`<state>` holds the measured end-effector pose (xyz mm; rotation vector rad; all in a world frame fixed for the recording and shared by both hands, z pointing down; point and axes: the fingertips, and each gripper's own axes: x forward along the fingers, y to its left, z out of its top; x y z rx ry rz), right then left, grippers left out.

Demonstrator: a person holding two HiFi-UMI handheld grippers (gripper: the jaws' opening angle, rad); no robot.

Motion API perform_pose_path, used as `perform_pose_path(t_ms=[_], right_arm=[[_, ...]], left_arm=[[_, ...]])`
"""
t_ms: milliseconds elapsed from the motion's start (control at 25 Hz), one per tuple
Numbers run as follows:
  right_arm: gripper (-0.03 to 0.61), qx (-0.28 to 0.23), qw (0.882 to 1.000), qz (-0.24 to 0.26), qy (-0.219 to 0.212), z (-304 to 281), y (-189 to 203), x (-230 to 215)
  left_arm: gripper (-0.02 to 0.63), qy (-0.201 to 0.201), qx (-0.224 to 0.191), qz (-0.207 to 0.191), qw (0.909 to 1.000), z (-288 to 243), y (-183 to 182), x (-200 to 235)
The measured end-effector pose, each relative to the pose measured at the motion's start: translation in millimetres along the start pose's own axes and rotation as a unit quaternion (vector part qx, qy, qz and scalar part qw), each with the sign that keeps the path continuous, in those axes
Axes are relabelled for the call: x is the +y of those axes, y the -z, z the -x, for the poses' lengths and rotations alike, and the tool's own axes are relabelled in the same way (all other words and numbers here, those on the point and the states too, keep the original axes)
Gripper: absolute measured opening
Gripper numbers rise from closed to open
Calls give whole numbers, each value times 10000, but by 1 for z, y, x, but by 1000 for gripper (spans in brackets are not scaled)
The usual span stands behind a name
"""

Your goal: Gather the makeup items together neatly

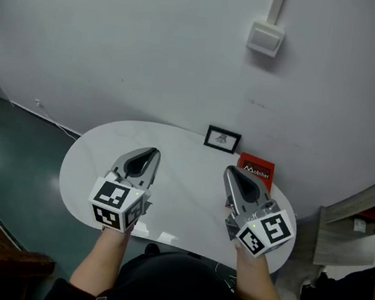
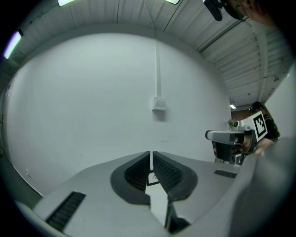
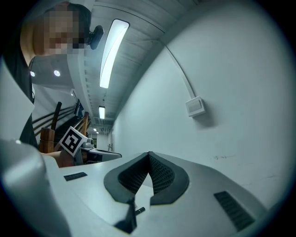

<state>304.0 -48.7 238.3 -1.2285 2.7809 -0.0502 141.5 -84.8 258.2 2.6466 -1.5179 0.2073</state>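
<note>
While you hold both claws over the white table [image 1: 185,175], the left claw [image 1: 152,152] and right claw [image 1: 231,171] are closed on nothing. A small dark stick [image 3: 138,210], perhaps makeup, lies just beneath the right jaws. Farther off, a framed picture [image 1: 222,139] and a red booklet [image 1: 256,169] sit at the table's far edge, by the wall [image 1: 155,42].

Soft, even indoor light fills the head view, and the white table [image 1: 182,180] shows a small glare patch at its near edge. In the right gripper view a ceiling lamp [image 3: 111,51] blazes overexposed. Both gripper views bulge fisheye-fashion, darkening to black corners, with the nearest foreground blurred.
</note>
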Motion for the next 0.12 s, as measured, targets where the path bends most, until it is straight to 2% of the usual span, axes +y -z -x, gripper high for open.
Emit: perform_pose_path(t_ms=[120], right_arm=[[34, -30, 10000, -31, 30, 1, -1, -4]], left_arm=[[28, 65, -2, -1, 10000, -4, -1, -4]])
